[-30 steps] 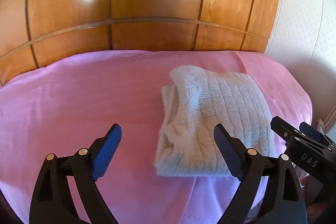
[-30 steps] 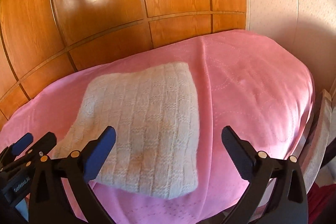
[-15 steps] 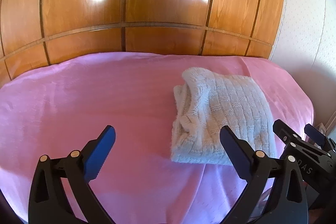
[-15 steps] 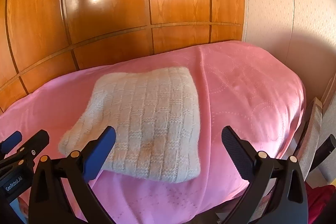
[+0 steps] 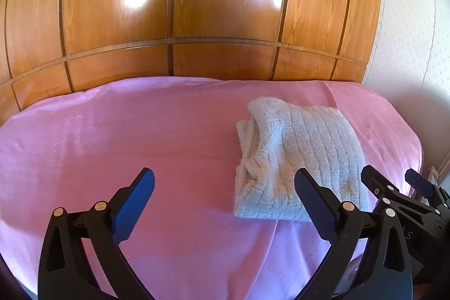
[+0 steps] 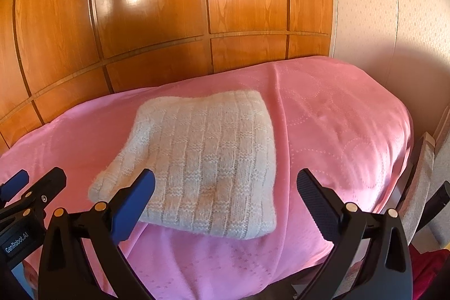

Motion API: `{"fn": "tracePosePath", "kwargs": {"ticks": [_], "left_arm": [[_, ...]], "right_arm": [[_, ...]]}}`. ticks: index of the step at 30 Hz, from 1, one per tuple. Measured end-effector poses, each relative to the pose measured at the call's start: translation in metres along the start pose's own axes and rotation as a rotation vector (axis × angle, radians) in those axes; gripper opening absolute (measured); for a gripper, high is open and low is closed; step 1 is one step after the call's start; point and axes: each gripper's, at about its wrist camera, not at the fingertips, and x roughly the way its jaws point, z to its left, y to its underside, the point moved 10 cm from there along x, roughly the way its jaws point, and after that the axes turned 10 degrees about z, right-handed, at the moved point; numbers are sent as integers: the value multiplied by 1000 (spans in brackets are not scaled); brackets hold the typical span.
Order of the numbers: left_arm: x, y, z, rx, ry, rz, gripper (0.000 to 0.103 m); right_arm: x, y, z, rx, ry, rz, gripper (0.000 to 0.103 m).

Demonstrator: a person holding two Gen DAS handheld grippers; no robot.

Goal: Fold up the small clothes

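A cream knitted sweater point(image 5: 301, 156) lies folded into a rectangle on the pink bedspread point(image 5: 126, 137). It also shows in the right wrist view point(image 6: 202, 159), flat and neat. My left gripper point(image 5: 223, 187) is open and empty, above the bedspread, just left of the sweater's near edge. My right gripper point(image 6: 225, 190) is open and empty, above the sweater's near edge. Each gripper shows in the other's view: the right gripper in the left wrist view point(image 5: 399, 187) and the left gripper in the right wrist view point(image 6: 31, 184).
A glossy wooden panelled wall point(image 5: 197, 18) stands behind the bed. A pale wall point(image 6: 393, 18) is on the right. The bed's right edge point(image 6: 405, 159) drops off beside a chair-like frame point(image 6: 430, 176). A red cloth point(image 6: 430, 266) lies low at the right.
Both grippers have pulled back and up from the sweater, which now looks smaller and farther. The sweater stays folded and has not moved.
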Motion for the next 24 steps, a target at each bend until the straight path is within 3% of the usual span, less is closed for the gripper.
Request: {"fn": "tracePosePath", "kwargs": {"ticks": [24], "left_arm": [[-8,-6,-7,9,2,-20,98]], "right_arm": [[4,-5,-3,10,-12,-8,101]]}}
